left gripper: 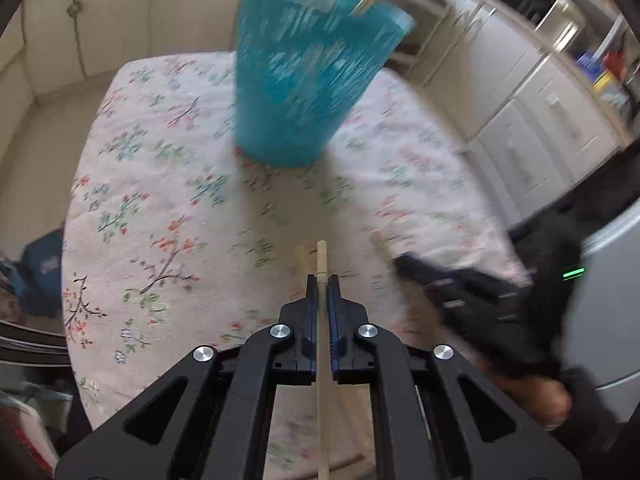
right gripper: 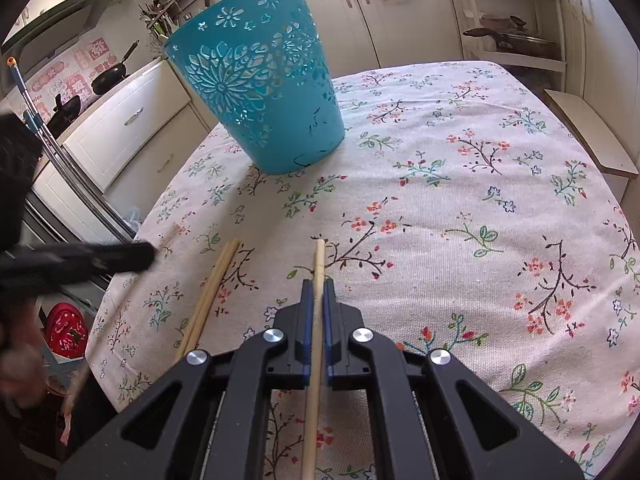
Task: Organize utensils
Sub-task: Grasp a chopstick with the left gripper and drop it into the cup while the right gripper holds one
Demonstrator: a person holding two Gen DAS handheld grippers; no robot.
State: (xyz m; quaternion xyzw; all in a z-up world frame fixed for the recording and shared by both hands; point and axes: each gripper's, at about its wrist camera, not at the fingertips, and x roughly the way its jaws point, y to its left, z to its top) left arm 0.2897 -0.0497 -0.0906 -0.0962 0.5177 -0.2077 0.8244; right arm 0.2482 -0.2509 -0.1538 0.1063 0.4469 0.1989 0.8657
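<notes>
Kitchen all round: pale cabinets behind, and a round table under a floral cloth filling both views.

Ahead of both sets of jaws, well beyond the fingertips, stood a teal perforated basket, upright on the cloth, blurred in the left wrist view and sharp in the right.

Left gripper: jaws drawn tight onto a single wooden chopstick, which ran straight down the gap between the blue pads and poked out a little past the fingertips. Seen from the right wrist view as a dark blurred shape off to the left of the right jaws, raised above the cloth.

Right gripper: jaws likewise pinched narrow on a second chopstick, its tip out ahead of the fingertips and its length passing back under the camera.

Just left of the right jaws lay a pair of chopsticks side by side on the cloth, touching each other, gripped by neither tool. Showed only as a faint pale stub just left of the held stick in the left wrist view, too blurred to read further.
</notes>
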